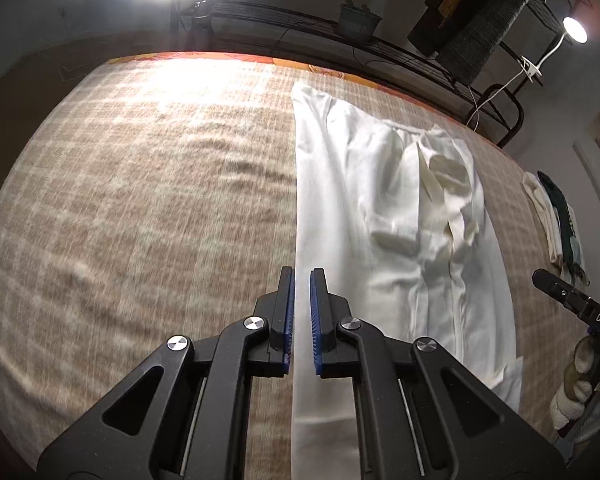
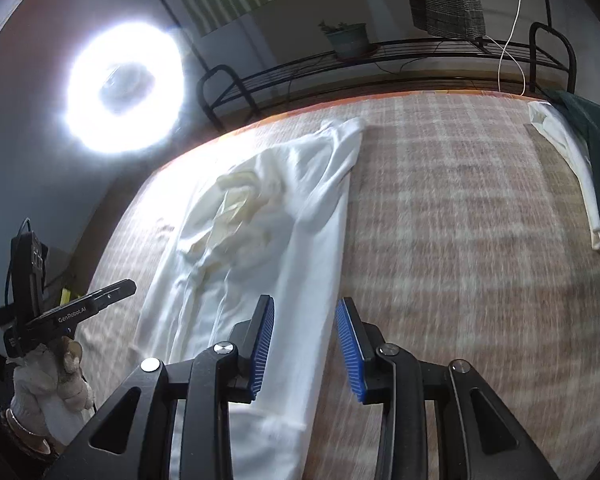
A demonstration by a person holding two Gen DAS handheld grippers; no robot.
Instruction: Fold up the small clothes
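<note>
A white garment [image 1: 384,216] lies flat and long on the beige plaid bed cover [image 1: 140,200], with rumpled folds near its middle. It also shows in the right wrist view [image 2: 268,216]. My left gripper [image 1: 302,276] hovers over the garment's left edge, its blue pads a narrow gap apart with nothing between them. My right gripper [image 2: 305,308] is open and empty above the garment's right edge. The right gripper shows at the right edge of the left wrist view [image 1: 556,288]; the left gripper shows at the left of the right wrist view [image 2: 100,300].
A pile of folded clothes, white and dark green, [image 1: 556,220] lies at the bed's right side, also in the right wrist view [image 2: 580,160]. A black metal rack [image 2: 380,60] with a potted plant [image 2: 348,38] stands behind the bed. A bright ring light [image 2: 124,88] shines at left.
</note>
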